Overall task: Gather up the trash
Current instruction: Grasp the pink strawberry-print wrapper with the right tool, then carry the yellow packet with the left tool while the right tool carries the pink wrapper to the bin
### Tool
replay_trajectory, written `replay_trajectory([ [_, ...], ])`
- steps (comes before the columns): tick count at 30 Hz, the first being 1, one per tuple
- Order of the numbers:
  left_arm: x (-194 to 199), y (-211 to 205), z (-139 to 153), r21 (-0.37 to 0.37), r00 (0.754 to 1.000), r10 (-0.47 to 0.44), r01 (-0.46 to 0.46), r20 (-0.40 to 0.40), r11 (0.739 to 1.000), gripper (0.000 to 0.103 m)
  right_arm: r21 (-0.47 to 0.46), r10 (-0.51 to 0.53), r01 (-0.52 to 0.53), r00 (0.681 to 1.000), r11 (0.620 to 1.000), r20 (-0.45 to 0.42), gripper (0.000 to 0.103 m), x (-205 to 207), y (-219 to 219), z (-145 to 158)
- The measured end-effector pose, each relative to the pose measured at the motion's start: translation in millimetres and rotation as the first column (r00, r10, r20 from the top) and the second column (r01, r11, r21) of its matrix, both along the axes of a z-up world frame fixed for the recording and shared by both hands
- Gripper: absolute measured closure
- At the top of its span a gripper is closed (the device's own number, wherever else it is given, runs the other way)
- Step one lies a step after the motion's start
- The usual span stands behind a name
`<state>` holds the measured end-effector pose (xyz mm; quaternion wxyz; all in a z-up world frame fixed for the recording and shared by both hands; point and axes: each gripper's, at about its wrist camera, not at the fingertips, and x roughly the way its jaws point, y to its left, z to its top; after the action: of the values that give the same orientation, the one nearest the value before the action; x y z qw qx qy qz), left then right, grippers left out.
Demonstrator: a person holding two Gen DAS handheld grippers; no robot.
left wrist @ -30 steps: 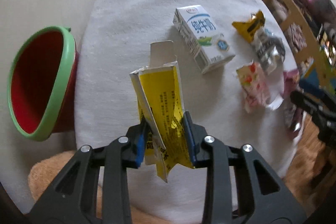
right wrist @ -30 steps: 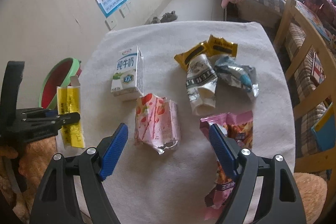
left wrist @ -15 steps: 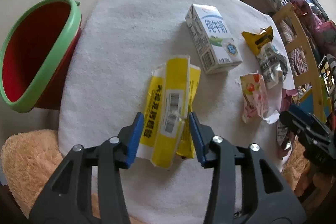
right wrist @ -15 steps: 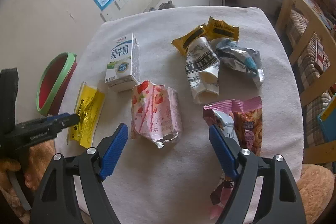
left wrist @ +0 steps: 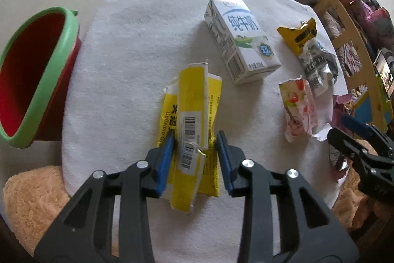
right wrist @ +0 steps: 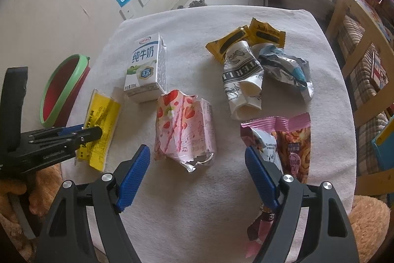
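A flattened yellow box (left wrist: pixel 192 115) lies on the white cloth-covered table (left wrist: pixel 138 46); it also shows in the right wrist view (right wrist: pixel 99 125). My left gripper (left wrist: pixel 195 142) stands around its near end with a small gap on each side of the box, open. A red bin with a green rim (left wrist: pixel 32 70) stands off the table's left edge. My right gripper (right wrist: pixel 197 169) is open and empty, just short of a pink strawberry wrapper (right wrist: pixel 184 130).
A white milk carton (right wrist: pixel 146 68) lies mid-table. Yellow snack wrappers (right wrist: pixel 248 38), a crushed paper cup (right wrist: pixel 242 80), a silver-blue wrapper (right wrist: pixel 287 68) and pink snack bags (right wrist: pixel 288 139) lie to the right. A wooden chair (right wrist: pixel 364 46) stands at the right.
The yellow box was held upright in my left gripper; it now lies flat on the cloth and the jaws have opened off it. My right gripper has barely moved.
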<state>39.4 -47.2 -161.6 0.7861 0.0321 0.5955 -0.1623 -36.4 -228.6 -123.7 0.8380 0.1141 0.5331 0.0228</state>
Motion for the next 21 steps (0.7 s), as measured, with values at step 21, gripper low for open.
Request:
replay_trajectory([
  [21,-2.7,15.0,-6.7,-0.008,0.999,0.044,-0.044,-0.018,0.999,0.063,0.121,0.016,-0.005,0.996,0.993,-0.085,0.052,37.9,6.3,-28.4],
])
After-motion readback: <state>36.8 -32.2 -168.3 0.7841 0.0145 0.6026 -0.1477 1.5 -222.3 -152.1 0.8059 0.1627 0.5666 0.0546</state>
